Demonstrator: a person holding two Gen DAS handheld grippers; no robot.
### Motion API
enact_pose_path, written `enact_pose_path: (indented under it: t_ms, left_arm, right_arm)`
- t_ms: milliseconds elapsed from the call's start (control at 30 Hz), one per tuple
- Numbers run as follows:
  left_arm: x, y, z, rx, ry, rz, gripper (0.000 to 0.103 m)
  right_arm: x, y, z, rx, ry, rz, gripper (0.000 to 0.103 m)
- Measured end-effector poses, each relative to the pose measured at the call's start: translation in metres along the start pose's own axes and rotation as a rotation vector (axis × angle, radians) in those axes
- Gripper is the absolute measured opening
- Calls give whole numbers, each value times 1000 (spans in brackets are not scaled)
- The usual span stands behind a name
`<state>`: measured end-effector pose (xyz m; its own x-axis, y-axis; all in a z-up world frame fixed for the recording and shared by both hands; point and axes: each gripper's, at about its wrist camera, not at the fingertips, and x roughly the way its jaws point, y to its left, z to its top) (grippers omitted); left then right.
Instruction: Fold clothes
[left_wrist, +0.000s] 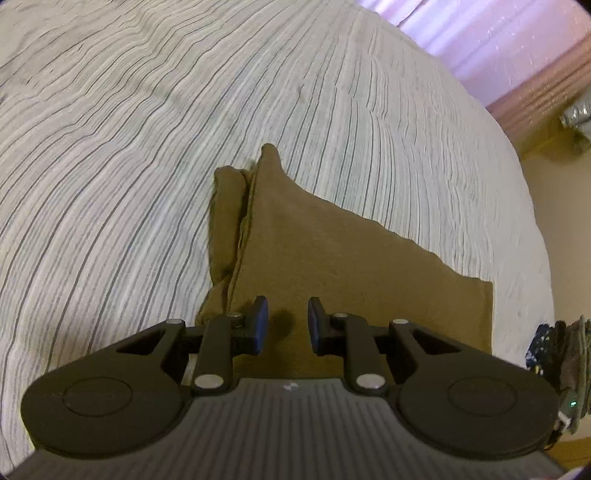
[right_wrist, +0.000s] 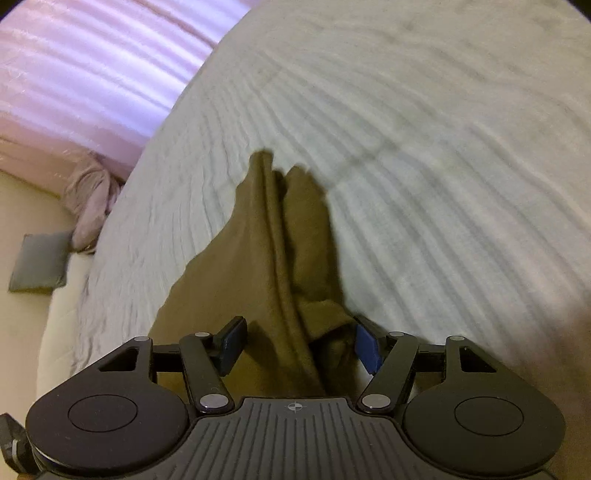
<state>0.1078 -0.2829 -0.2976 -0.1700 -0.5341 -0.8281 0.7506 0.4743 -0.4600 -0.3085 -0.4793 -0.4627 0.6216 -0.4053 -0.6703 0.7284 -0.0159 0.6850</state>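
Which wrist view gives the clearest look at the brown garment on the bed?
The left wrist view: the brown garment is sharp there, showing its flat panel, pointed far end, straight right edge and a bunched fold on its left. The right wrist view shows the same garment blurred, mainly its central ridge and folds, with its near end hidden behind the gripper body.

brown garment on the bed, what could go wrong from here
1. The brown garment has a bunched fold along one side; pinching there could grab several layers and spoil the fold.
2. Both the left gripper and the right gripper hang open over the cloth with nothing pinched; closing too shallow may slip off.
3. The striped bedspread lies directly underneath, so a deep pinch could catch it too.
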Motion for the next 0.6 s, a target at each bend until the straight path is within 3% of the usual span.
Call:
enact_pose_path:
  t_ms: [67,100,133,200,333,433,533,600]
  left_arm:
    - [-1,3,0,-9,0,-7,18]
    - [-2,4,0,-16,1,-13,18]
    - [-2,6,0,-23,2,-20,18]
    - [-5,11,0,-44,1,-30,18]
    - [-10,21,1,-65,-5,-38,18]
    - [-15,28,3,-69,-9,-45,18]
    - [-20,35,4,-81,-19,-58,18]
    - [-24,40,4,-92,-23,-66,18]
  right_arm:
    - [6,0,-2,0,6,16,64]
    - [7,-1,-2,19,6,27,58]
    - [9,-5,-2,55,10,38,43]
    - [11,-12,-2,129,10,52,33]
    - [13,6,-1,112,-3,-61,21]
    - [16,61,-1,-116,-14,-269,18]
    - [25,142,-25,-542,-70,-498,18]
    - [33,187,-56,-801,-108,-551,18]
